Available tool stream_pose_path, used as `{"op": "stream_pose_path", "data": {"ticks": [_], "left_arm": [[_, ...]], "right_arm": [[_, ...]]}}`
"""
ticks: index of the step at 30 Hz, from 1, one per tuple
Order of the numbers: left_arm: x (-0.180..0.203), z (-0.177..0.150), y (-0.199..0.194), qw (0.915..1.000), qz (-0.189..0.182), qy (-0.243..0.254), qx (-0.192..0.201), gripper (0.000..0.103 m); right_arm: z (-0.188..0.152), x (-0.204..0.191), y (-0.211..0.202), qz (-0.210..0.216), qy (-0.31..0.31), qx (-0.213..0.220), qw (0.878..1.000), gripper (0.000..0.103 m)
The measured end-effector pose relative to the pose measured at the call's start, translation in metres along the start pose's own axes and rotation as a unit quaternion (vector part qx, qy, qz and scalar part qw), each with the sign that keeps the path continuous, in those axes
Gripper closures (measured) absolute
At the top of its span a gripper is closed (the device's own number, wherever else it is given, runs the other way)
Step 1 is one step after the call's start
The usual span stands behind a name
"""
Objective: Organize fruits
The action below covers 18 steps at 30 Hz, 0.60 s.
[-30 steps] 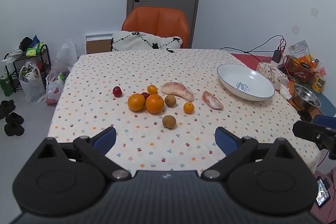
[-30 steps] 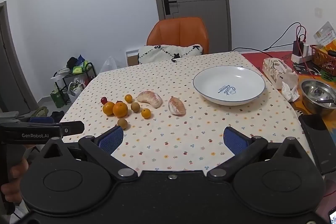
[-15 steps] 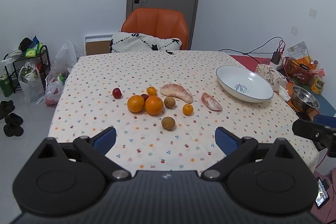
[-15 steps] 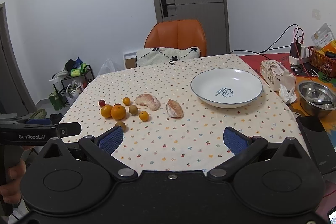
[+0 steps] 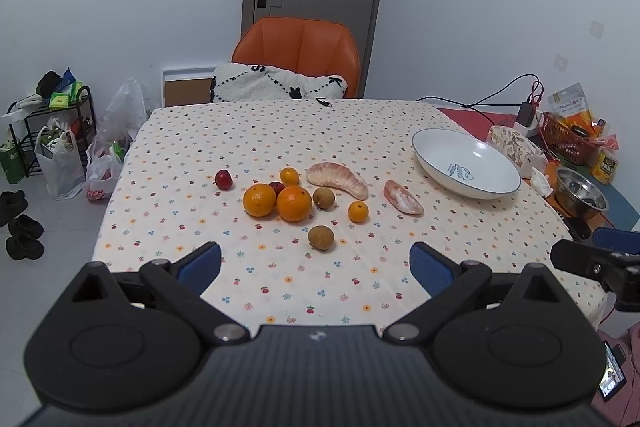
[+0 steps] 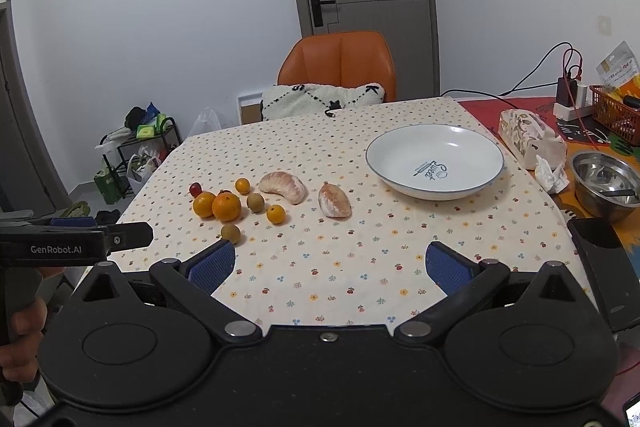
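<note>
Fruit lies in a loose cluster on the flowered tablecloth point(image 5: 280, 131): two big oranges point(image 5: 294, 203) point(image 6: 226, 206), two small tangerines point(image 5: 358, 211), two brown kiwis point(image 5: 320, 237) point(image 6: 231, 233), small red fruits point(image 5: 223, 179) and two peeled pomelo segments point(image 5: 338, 179) point(image 6: 334, 200). An empty white bowl point(image 5: 466, 163) point(image 6: 434, 161) stands to the right of them. My left gripper point(image 5: 316, 269) hangs open over the table's near edge, holding nothing. My right gripper point(image 6: 330, 265) is open too, short of the fruit, with empty fingers.
An orange chair point(image 5: 298, 55) with a cushion stands at the far side. A steel bowl point(image 6: 606, 183), a tissue pack point(image 6: 528, 137), a red basket point(image 6: 614, 113) and cables crowd the right side. A rack and bags point(image 5: 60, 155) sit on the floor at left.
Both grippers have drawn back slightly, so the table and fruit sit a little farther off. Nothing on the table has moved and both stay open.
</note>
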<state>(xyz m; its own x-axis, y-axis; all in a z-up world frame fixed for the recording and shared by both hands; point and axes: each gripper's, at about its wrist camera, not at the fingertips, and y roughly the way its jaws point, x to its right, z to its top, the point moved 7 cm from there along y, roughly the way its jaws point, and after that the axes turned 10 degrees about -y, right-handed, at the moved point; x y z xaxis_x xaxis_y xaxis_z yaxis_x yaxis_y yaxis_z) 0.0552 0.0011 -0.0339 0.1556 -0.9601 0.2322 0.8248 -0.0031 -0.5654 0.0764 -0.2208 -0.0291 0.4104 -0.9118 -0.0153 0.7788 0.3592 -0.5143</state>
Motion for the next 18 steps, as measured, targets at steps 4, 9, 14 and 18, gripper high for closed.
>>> {"op": "stream_pose_path", "data": {"ticks": [4, 9, 14, 18], "left_arm": [[0.0, 0.0003, -0.0001, 1.0, 0.0, 0.0, 0.0, 0.003], [-0.0002, 0.0009, -0.0003, 1.0, 0.0, -0.001, 0.0, 0.003], [0.0001, 0.002, -0.001, 1.0, -0.002, -0.002, 0.001, 0.003], [0.0001, 0.0026, -0.0012, 1.0, -0.002, -0.001, 0.002, 0.003]], "right_arm": [[0.0001, 0.0002, -0.0003, 0.0, 0.0, 0.0, 1.0, 0.0], [-0.0003, -0.0002, -0.0006, 0.001, -0.002, 0.001, 1.0, 0.0], [-0.001, -0.0008, -0.0004, 0.0, -0.003, 0.002, 1.0, 0.0], [-0.0006, 0.0008, -0.0011, 0.001, -0.001, 0.0, 1.0, 0.0]]}}
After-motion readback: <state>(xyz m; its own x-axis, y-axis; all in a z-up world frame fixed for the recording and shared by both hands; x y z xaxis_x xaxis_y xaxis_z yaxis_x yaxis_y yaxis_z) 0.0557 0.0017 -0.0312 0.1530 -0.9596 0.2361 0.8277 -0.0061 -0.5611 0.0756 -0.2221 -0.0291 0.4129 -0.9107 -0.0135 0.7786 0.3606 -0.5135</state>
